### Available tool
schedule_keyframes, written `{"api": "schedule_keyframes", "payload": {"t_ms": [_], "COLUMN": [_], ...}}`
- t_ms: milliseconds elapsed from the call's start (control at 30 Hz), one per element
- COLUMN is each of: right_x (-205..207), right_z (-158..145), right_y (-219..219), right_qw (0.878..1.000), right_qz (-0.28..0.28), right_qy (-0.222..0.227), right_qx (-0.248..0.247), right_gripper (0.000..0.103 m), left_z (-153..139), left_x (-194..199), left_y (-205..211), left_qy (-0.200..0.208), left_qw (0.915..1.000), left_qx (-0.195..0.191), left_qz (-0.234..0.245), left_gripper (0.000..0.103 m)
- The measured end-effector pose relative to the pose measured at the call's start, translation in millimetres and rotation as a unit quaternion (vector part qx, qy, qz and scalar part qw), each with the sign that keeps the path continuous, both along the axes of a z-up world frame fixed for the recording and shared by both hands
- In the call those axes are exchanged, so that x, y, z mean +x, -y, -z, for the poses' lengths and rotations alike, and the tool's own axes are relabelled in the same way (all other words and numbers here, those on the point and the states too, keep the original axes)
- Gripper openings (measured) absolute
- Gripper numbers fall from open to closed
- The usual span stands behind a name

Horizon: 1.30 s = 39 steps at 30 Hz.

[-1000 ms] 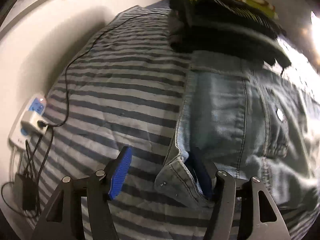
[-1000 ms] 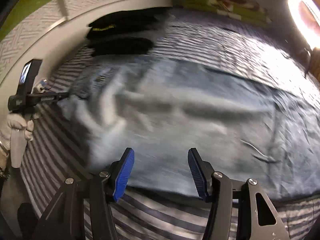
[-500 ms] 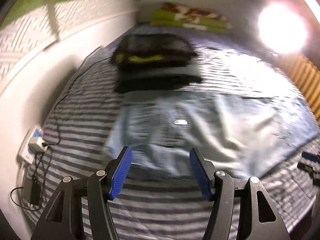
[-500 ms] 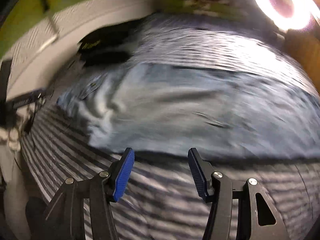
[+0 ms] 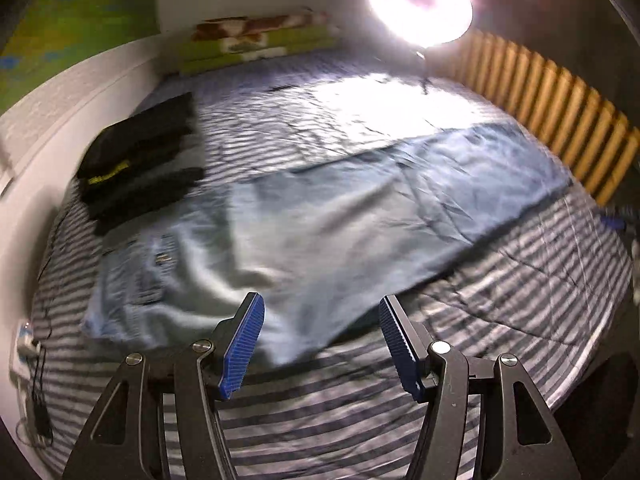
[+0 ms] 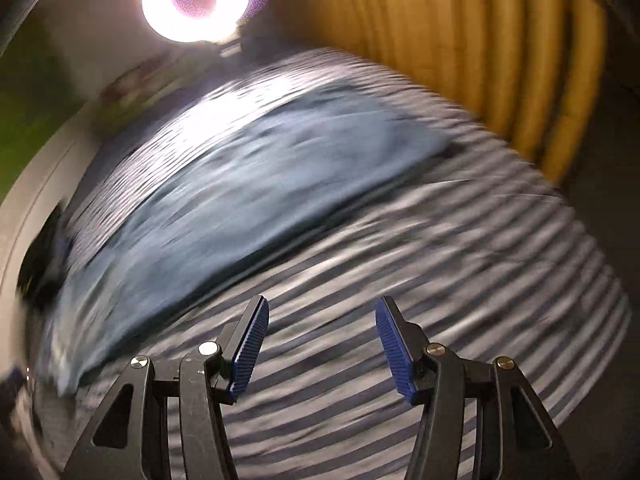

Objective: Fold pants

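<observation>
Jeans lie spread flat on the striped bed, light blue, folded lengthwise so the legs run toward the slatted wooden rail at the far right and the waist end sits near the left edge, wrinkled. Just beyond the waist end a stack of dark folded clothes rests on the bed near the white wall. A ring lamp glares from the far side, and a green and brown patterned cushion lies along the head of the bed. At the lower left a cable and a plug strip sit against the wall.

Left tongs hover above the near edge of the jeans, spread apart with nothing between the blue pads. Right tongs are likewise spread and empty, hanging over bare striped sheet, with the jeans up and to the left of them; that view is heavily blurred.
</observation>
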State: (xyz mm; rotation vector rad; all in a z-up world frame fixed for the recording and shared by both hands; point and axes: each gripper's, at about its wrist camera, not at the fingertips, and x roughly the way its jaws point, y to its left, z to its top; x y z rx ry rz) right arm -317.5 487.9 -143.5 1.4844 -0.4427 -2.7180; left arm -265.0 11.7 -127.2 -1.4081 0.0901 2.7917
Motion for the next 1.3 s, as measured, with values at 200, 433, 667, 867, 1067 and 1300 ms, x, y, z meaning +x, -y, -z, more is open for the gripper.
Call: {"api": "schedule_keyframes", "payload": {"t_ms": [200, 433, 667, 867, 1067, 1300], "right_x": [-49, -116, -154, -168, -182, -178], "right_z": [24, 52, 69, 70, 68, 59], "right_y": [-94, -128, -134, -130, -105, -109], "right_qw": [0.994, 0.985, 0.982, 0.980, 0.989, 0.985], "right_qz": [0.099, 0.141, 0.154, 0.149, 0.139, 0.150], "right_qy": [0.013, 0.014, 0.023, 0.021, 0.024, 0.009], "right_qx": [-0.054, -0.102, -0.106, -0.132, -0.054, -0.087], "right_gripper": [0.052, 0.053, 0.053, 0.055, 0.023, 0.014], "left_z": [27, 52, 62, 68, 69, 61], "left_x": [-28, -50, -64, -71, -72, -67], "left_y": [-53, -82, -80, -64, -53, -23], "left_qy": [0.029, 0.051, 0.062, 0.065, 0.066, 0.055], "left_qw": [0.9983, 0.9967, 0.9963, 0.9971, 0.9974, 0.9984], "left_qx": [-0.022, -0.014, -0.016, -0.010, -0.002, 0.013], "left_qz": [0.047, 0.062, 0.058, 0.039, 0.030, -0.002], "left_gripper": [0.064, 0.064, 0.064, 0.064, 0.064, 0.064]}}
